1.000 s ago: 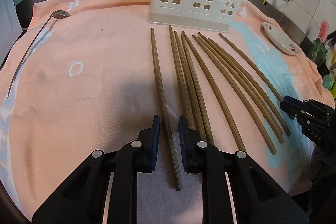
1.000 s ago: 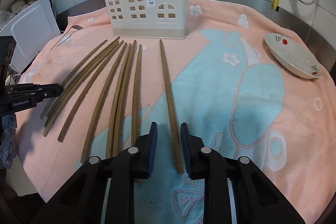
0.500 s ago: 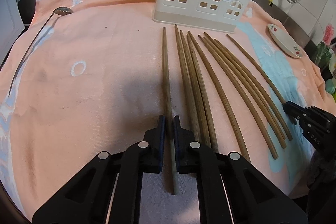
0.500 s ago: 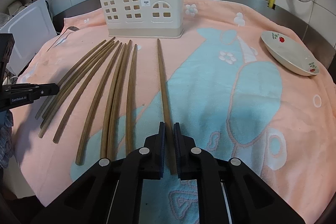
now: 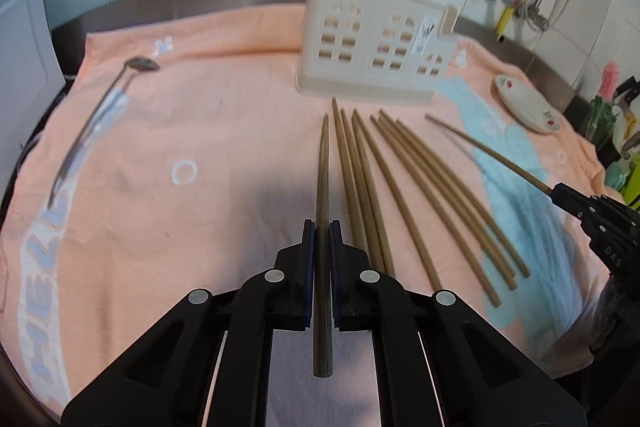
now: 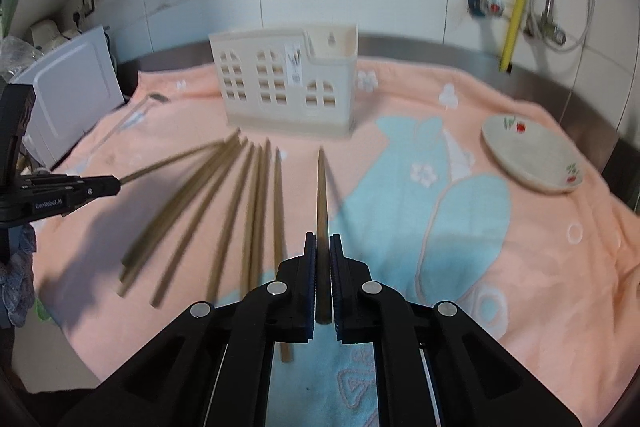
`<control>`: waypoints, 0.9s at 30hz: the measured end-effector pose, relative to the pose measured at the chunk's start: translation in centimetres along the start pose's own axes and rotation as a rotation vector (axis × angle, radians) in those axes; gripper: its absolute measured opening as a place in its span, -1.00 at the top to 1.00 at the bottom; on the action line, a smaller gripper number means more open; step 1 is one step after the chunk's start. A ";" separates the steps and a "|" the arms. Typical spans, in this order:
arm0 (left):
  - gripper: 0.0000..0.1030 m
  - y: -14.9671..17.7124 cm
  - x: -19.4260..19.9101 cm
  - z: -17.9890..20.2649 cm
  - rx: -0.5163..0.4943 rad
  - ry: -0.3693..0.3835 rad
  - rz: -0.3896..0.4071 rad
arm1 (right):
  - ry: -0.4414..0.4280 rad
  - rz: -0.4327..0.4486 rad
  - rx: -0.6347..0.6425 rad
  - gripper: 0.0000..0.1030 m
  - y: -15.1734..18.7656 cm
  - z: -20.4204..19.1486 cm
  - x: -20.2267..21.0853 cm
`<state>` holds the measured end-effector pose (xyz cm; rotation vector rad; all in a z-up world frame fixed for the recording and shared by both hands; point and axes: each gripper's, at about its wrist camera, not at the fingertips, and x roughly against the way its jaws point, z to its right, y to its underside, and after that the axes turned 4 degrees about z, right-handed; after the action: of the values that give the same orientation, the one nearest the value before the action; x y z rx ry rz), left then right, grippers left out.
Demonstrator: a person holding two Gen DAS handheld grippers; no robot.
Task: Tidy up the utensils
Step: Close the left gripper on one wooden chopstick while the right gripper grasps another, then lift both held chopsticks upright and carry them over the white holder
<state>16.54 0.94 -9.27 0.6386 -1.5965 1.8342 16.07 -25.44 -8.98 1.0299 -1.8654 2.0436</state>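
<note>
- Your left hand-held gripper is clamped on one chopstick, its long axis pointing straight ahead.
- Your right hand-held gripper grips another chopstick likewise.
- The utensil holder stands ahead, slightly left of your right hand-held gripper.

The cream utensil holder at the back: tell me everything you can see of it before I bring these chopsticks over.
The utensil holder is a cream box, plastic by the look, shaped like a house front, with arched window cut-outs in its front wall and a small label. Its top is open and steps down to a lower section at one end. It stands upright on the peach towel near the back edge, past the chopstick tips. No gripper touches it. Its inside is hidden.
</note>
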 end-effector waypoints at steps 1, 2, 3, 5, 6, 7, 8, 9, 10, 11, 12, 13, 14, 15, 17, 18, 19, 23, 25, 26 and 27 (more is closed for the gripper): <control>0.89 -0.3 0.5 0.0 -0.002 0.003 0.013 | -0.001 0.013 0.003 0.87 -0.4 -0.2 0.4; 0.89 -0.6 1.2 0.0 -0.006 0.007 0.030 | -0.004 0.026 0.007 0.87 -0.8 -0.4 0.8; 0.89 -0.8 1.6 0.1 -0.010 0.011 0.041 | -0.006 0.043 0.014 0.87 -1.4 -0.6 1.2; 0.89 -1.5 2.4 0.3 -0.023 0.014 0.063 | -0.007 0.061 0.028 0.87 -2.3 -1.0 1.6; 0.89 -1.7 2.5 0.4 -0.026 0.015 0.068 | -0.010 0.072 0.034 0.87 -2.9 -1.2 1.8; 0.89 -2.1 2.8 0.4 -0.029 0.018 0.074 | -0.016 0.075 0.035 0.87 -3.5 -1.4 1.9; 0.89 -2.3 3.0 0.3 -0.029 0.022 0.079 | -0.022 0.076 0.037 0.87 -3.9 -1.5 1.9; 0.89 -2.6 3.2 0.3 -0.029 0.028 0.084 | -0.022 0.080 0.040 0.87 -4.4 -1.7 1.8; 0.89 -2.9 3.3 0.3 -0.031 0.032 0.088 | -0.022 0.082 0.047 0.87 -4.7 -1.8 1.8; 0.89 -3.3 3.4 0.2 -0.034 0.033 0.092 | -0.024 0.082 0.055 0.87 -5.2 -1.9 1.7; 0.89 -3.6 3.3 0.1 -0.036 0.034 0.093 | -0.030 0.079 0.057 0.87 -5.8 -2.0 1.5; 0.89 -4.0 3.3 0.1 -0.035 0.040 0.092 | -0.035 0.077 0.057 0.87 -6.3 -2.0 1.3; 0.89 -4.5 3.3 0.0 -0.036 0.046 0.090 | -0.039 0.074 0.060 0.87 -6.9 -2.1 1.2; 0.89 -4.9 3.3 0.0 -0.040 0.048 0.088 | -0.042 0.072 0.063 0.87 -7.6 -2.1 1.0; 0.89 -5.7 3.3 0.1 -0.052 0.053 0.092 | -0.051 0.075 0.064 0.87 -8.7 -1.9 1.1; 0.89 -6.0 3.5 0.2 -0.059 0.054 0.098 | -0.054 0.074 0.066 0.87 -9.1 -1.8 1.0; 0.89 -6.4 3.6 0.2 -0.064 0.055 0.101 | -0.055 0.076 0.070 0.87 -9.9 -1.7 1.2; 0.89 -8.1 3.7 0.2 -0.072 0.059 0.110 | -0.058 0.083 0.077 0.87 -12.3 -1.3 1.8; 0.89 -8.9 3.9 0.3 -0.074 0.061 0.114 | -0.063 0.091 0.071 0.87 -13.7 -0.9 2.2; 0.89 -9.4 4.0 0.3 -0.073 0.065 0.119 | -0.064 0.095 0.068 0.87 -14.4 -0.7 2.4; 0.89 -9.9 4.2 0.3 -0.074 0.065 0.125 | -0.058 0.108 0.065 0.87 -15.3 -0.5 2.6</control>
<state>20.76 1.97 0.56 0.4512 -1.6860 1.8551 22.63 -22.91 4.89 1.0351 -1.9350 2.1699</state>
